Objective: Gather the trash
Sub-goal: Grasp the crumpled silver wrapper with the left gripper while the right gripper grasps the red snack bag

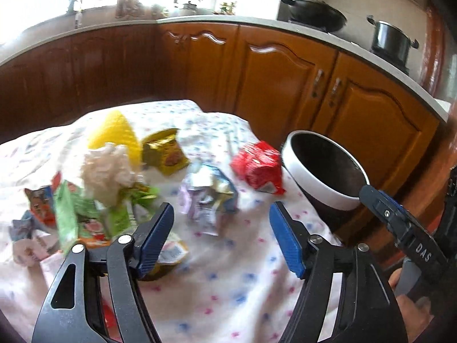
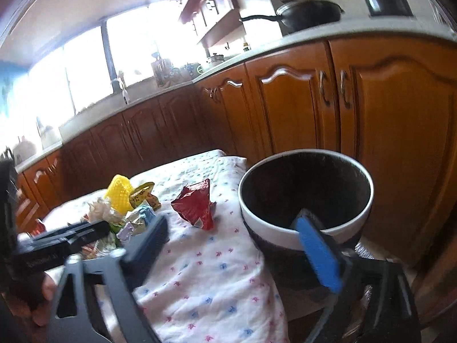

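Note:
Trash lies scattered on a white cloth with small flowers (image 1: 228, 280): a red wrapper (image 1: 258, 165) (image 2: 195, 204), a silvery crumpled wrapper (image 1: 208, 197), a gold packet (image 1: 164, 151), a yellow piece (image 1: 115, 131), a white paper wad (image 1: 107, 171) and green packets (image 1: 71, 214). A dark bin with a white rim (image 1: 322, 168) (image 2: 305, 197) stands at the table's right edge. My left gripper (image 1: 221, 234) is open and empty, low over the cloth near the silvery wrapper. My right gripper (image 2: 234, 243) is open and empty, its right finger (image 2: 317, 251) in front of the bin's rim.
Brown kitchen cabinets (image 1: 285, 85) run behind the table, close to the bin. A worktop above them carries a wok (image 1: 314, 11) and a pot (image 1: 391, 40). Bright windows are at the back left. The right gripper also shows in the left wrist view (image 1: 400, 223).

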Demonstrator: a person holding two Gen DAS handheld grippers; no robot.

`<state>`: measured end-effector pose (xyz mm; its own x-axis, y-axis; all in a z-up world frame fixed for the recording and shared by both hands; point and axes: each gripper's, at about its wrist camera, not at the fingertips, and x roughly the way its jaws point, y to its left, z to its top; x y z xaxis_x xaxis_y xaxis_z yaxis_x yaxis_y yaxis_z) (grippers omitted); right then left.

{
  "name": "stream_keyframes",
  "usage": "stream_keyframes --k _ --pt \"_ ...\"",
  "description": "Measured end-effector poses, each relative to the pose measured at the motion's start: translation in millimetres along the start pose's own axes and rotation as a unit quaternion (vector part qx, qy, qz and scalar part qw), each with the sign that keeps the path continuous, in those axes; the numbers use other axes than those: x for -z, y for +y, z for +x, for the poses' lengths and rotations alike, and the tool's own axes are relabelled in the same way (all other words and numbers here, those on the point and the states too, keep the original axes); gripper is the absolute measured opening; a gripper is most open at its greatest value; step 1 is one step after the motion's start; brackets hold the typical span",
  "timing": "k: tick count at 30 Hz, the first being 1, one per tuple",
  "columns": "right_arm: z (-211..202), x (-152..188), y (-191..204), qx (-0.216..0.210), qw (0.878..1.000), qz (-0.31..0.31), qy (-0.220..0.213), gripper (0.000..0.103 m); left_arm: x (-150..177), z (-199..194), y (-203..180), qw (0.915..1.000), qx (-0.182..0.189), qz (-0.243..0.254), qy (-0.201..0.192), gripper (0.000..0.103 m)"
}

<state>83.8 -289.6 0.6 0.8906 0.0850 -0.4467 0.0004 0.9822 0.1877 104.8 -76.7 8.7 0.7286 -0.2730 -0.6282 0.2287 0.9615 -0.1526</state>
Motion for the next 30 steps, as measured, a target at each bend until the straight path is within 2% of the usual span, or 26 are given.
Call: stream_keyframes --k 3,5,8,13,18,21,23,26,30 --pt "1.2 -4.2 8.5 -0.008 1.0 -0.004 0.005 0.103 -3.0 -5.7 6.0 0.9999 -0.008 -0.002 -0.015 0.075" --pt "8.5 -9.5 10.4 -0.031 0.999 0.005 0.025 0.103 -5.7 -6.5 9.2 0.9998 -0.014 0.002 -0.014 0.075" --pt "20.3 -13.6 12.4 -0.033 0.998 0.019 0.051 0.103 -7.9 -2.1 14.5 0.9998 -0.021 -0.001 0.0 0.075" --pt "32.3 -17.3 16.0 -0.045 0.997 0.021 0.056 0.103 -9.4 9.9 23.4 0.9991 -0.035 -0.001 0.024 0.075" --pt "51.1 -21.9 23.0 -0.062 0.995 0.009 0.08 0.101 -13.3 19.5 20.9 0.9987 -0.032 0.01 0.037 0.075" --pt "63.9 -24.6 29.1 -0.07 0.993 -0.003 0.093 0.09 -17.0 25.9 20.1 0.9986 -0.028 0.011 0.045 0.075" --pt "76.6 -26.1 31.9 -0.077 0.991 -0.008 0.108 0.077 -19.5 31.6 19.6 0.9984 -0.025 0.011 0.05 0.075" --pt "96.7 -26.3 33.4 -0.088 0.987 -0.007 0.136 0.071 -21.7 41.8 18.2 0.9977 -0.024 0.014 0.062 0.075" --pt "121.9 -23.1 34.0 -0.096 0.982 -0.001 0.162 0.067 -22.3 56.7 19.7 0.9965 -0.019 0.009 0.081 0.075"
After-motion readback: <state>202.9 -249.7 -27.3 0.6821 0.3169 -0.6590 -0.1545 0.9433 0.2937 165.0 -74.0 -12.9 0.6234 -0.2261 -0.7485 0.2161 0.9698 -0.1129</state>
